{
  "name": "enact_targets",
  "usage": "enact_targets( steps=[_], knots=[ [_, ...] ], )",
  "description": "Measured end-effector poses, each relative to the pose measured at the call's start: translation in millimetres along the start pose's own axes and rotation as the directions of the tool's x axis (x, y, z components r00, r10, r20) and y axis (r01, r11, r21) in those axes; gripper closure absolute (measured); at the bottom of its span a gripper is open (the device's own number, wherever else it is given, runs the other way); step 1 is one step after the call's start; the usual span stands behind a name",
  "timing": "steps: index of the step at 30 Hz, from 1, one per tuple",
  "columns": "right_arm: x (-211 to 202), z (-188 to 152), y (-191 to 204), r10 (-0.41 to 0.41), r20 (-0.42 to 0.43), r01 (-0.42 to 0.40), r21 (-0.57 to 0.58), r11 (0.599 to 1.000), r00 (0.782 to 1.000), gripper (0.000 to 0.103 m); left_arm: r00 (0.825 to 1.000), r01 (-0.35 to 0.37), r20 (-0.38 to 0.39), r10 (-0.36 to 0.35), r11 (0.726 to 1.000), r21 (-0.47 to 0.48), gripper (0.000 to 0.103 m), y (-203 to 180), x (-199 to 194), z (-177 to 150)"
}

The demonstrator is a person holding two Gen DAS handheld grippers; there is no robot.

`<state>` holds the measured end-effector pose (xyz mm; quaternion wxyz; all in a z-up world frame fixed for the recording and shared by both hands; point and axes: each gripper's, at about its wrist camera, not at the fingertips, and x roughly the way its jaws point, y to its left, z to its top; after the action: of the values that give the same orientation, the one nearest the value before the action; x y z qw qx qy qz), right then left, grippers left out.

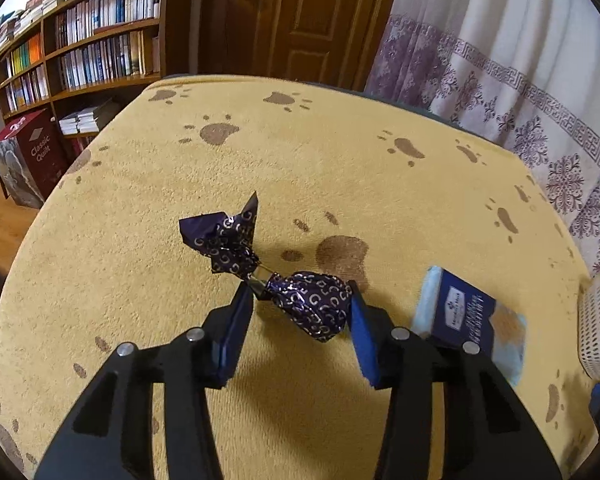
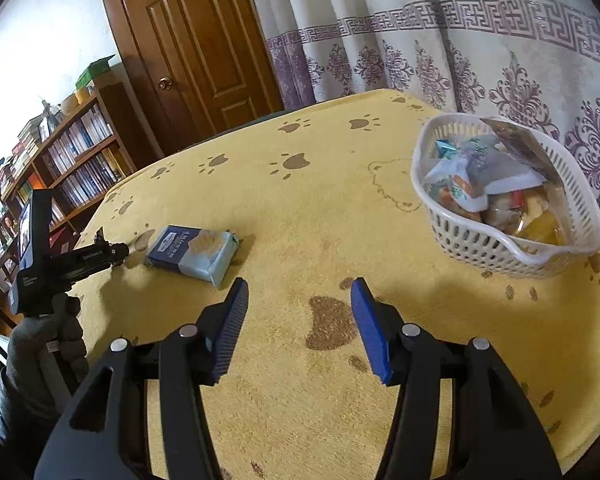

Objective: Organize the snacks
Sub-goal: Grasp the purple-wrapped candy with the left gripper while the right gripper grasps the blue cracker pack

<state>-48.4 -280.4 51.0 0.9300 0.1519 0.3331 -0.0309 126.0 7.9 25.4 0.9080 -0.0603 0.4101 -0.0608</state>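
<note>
From the left wrist, the left gripper holds a purple foil-wrapped candy between its pads above the yellow tablecloth, with a blue biscuit packet lying just to its right; the step in hand looks like carrying this candy over to the basket at the right edge. From the right wrist, the right gripper is spread wide and empty over the cloth, the biscuit packet near on its left and the white basket, already full of snacks, well apart on its right. Next, I judge, the candy needs lifting over the basket rim and releasing, while the right gripper could take the packet.
</note>
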Motion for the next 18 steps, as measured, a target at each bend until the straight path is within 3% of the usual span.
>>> enact_targets(
  steps=[9, 15, 18],
  knots=[
    [42.2, 24.3, 28.4, 0.080, -0.080, -0.086, -0.077, 0.993, 0.994, 0.048, 0.994, 0.023, 0.108, -0.029, 0.998, 0.057, 0.056, -13.1, -34.1, -8.4],
    [94.1, 48.0, 62.7, 0.167, -0.170, -0.192, -0.144, 0.971, 0.971, 0.048, 0.989, 0.027, 0.146, -0.038, 0.997, 0.077, 0.056, -16.0, -42.1, -10.4],
    [118.1, 56.2, 74.7, 0.170, -0.200, -0.204, -0.168, 0.964, 0.965, 0.048, 0.988, 0.035, 0.145, -0.046, 0.996, 0.077, 0.056, -14.2, -42.4, -12.4]
  ],
)
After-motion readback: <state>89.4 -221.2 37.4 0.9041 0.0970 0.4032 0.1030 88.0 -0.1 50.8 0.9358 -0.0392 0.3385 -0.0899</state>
